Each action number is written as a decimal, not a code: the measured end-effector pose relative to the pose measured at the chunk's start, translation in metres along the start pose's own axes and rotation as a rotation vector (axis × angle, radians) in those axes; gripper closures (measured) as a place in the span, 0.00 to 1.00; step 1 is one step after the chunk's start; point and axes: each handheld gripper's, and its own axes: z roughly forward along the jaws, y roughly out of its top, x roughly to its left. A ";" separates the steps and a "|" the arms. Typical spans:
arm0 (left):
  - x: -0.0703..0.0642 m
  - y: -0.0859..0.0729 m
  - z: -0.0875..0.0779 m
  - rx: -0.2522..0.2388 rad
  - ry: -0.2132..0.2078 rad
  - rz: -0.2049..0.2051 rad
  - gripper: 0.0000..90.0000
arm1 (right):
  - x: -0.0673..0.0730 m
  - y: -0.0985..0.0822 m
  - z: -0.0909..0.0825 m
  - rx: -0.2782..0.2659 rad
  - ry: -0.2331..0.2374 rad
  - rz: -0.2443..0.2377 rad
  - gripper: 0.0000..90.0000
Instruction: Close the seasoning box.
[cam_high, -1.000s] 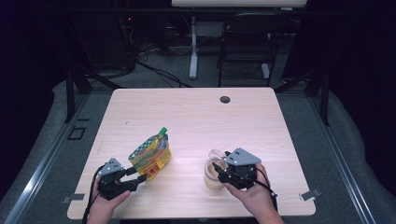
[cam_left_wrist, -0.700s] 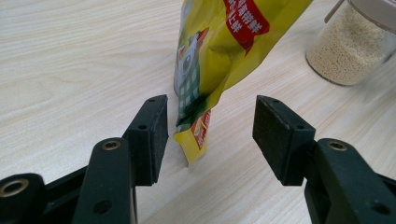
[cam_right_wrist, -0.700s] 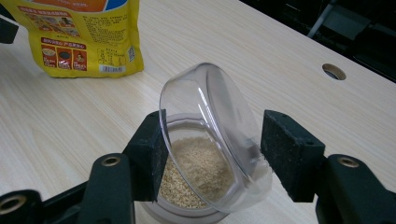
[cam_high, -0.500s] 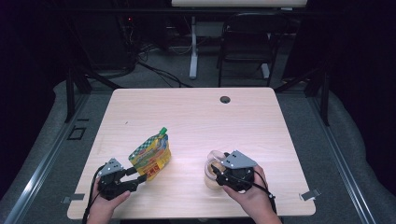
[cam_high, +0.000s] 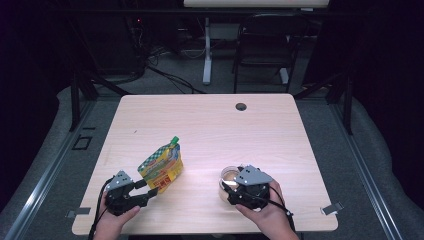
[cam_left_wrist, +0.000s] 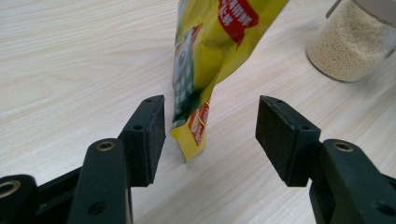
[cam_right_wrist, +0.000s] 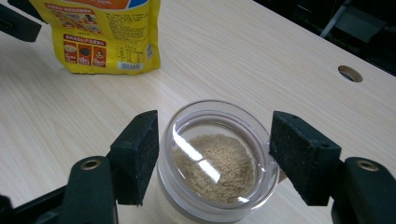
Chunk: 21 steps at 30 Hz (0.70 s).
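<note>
Item 1. Left gripper (cam_high: 150, 189), near edge of the table (cam_high: 280, 130), held low in the person's left hand. Jaws spread and just opened a little further; the bottom corner of the pouch stands between them, untouched by either pad in the left gripper view.

Item 2. Right gripper (cam_right_wrist: 212, 158), near edge, to the right, in the right hand. Jaws spread to either side of the jar, and just opened wider; the left pad sits at the glass wall, contact uncertain, the right pad shows a clear gap. Nothing is pinched.

Item 3. Jar (cam_right_wrist: 217, 161), clear glass, squat, partly filled with pale fine grain, upright on the table between the right jaws. Whether it has a lid cannot be told.

Item 4. Pouch (cam_high: 161, 164), yellow printed, green cap at the top, standing tilted just beyond the left gripper, well apart from the jar.

Item 5. Round hole (cam_high: 241, 106) in the tabletop, far side, centre.

Handling note, as judgement: both things appear released and standing. To take the pouch well, close the left jaws on the flat seam above the bottom corner, not the tip, so it does not fold or topple. For the jar, centre it between the pads and grip low on the wall, level, to keep the grain from spilling.
</note>
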 end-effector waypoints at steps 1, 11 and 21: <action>0.000 0.000 0.000 0.000 0.000 0.000 0.47 | 0.000 0.000 0.000 0.000 0.000 0.000 0.36; -0.002 -0.003 -0.001 0.007 0.004 -0.009 0.46 | -0.007 -0.004 -0.013 -0.013 0.008 0.029 0.36; 0.000 -0.013 -0.015 0.005 0.020 -0.020 0.46 | -0.030 -0.023 -0.031 -0.020 -0.014 0.115 0.37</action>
